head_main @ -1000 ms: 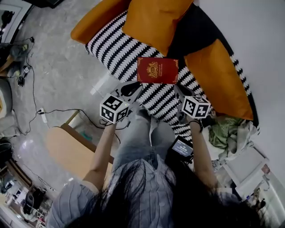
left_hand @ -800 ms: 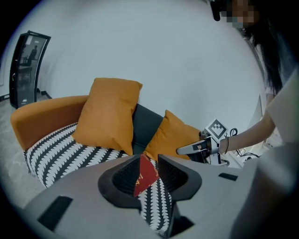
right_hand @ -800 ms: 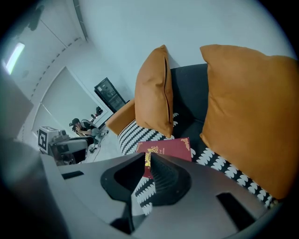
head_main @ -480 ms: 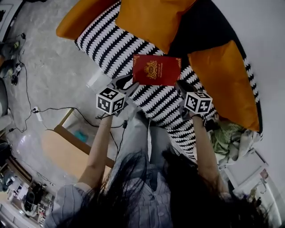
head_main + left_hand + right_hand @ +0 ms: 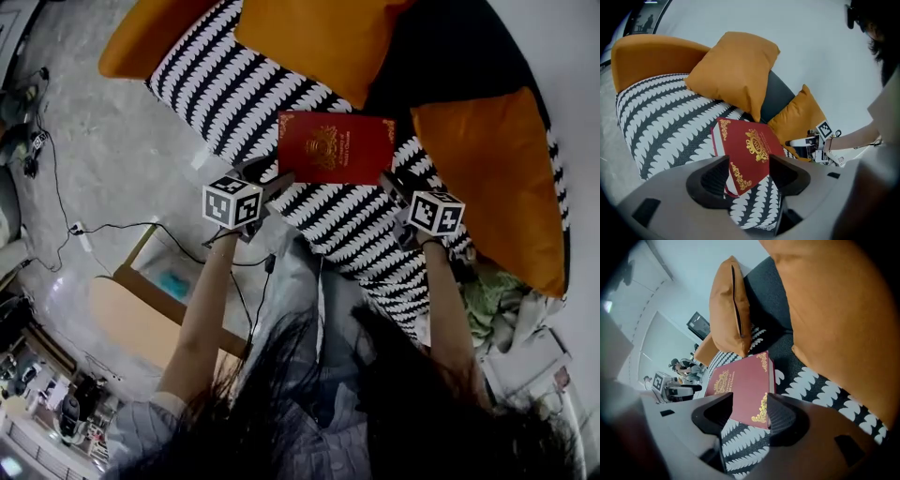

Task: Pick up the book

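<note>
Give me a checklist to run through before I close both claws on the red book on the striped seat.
1. Left claw open: ok, jaws apart.
2. Right claw open: ok, jaws apart.
3. Red book corner inside the left gap: ok.
4. Book corner inside the right gap: ok.
5. Book closed, resting on the striped seat: ok.
6. Book free of the orange cushion: cannot tell, its far edge lies close.

Light is even and diffuse, moderately bright, with no glare; soft shade sits only beneath the cushions (image 5: 733, 70) beyond the jaws. Both gripper views bow strongly outward, corners vignetted black. Jaw bodies nearest the lens look soft, while the book (image 5: 750, 150) between them is sharp.
</note>
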`<state>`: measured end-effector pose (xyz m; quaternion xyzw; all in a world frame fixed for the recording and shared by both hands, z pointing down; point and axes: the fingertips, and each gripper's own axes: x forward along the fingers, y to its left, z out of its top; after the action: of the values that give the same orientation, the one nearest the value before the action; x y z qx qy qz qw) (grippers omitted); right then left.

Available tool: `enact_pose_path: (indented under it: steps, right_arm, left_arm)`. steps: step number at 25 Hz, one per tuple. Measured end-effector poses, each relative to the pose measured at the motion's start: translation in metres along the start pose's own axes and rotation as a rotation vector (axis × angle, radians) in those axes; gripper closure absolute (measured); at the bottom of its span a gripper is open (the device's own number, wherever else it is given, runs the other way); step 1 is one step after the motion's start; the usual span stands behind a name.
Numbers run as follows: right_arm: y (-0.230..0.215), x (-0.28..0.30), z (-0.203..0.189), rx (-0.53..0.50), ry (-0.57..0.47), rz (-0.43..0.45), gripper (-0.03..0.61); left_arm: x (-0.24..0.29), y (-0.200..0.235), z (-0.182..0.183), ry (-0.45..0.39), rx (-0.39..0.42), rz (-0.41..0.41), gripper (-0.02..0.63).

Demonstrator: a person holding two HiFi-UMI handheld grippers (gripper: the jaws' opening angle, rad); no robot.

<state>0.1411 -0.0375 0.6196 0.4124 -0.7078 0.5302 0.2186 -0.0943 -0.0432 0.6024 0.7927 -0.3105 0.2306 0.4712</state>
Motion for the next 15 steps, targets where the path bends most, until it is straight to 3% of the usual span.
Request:
enact_pose_path:
  steps: [6,11,15]
  right_arm:
    - [-0.025,0.040,-0.024,0.122,0.030,0.053,0.314]
    - [-0.040,0.064,-0.032,0.240,-0.006,0.109,0.284]
    - [-0.030,0.065,-0.026,0.233,0.043,0.160,0.282]
  left_arm:
    - [0.026,0.040,-0.014,-0.023,-0.139,-0.018,0.303]
    - [0.048,0.054,-0.027,0.012,-0.120,-0.053,0.299]
    - [0.055,0.048,-0.024,0.072,-0.101,-0.093,0.295]
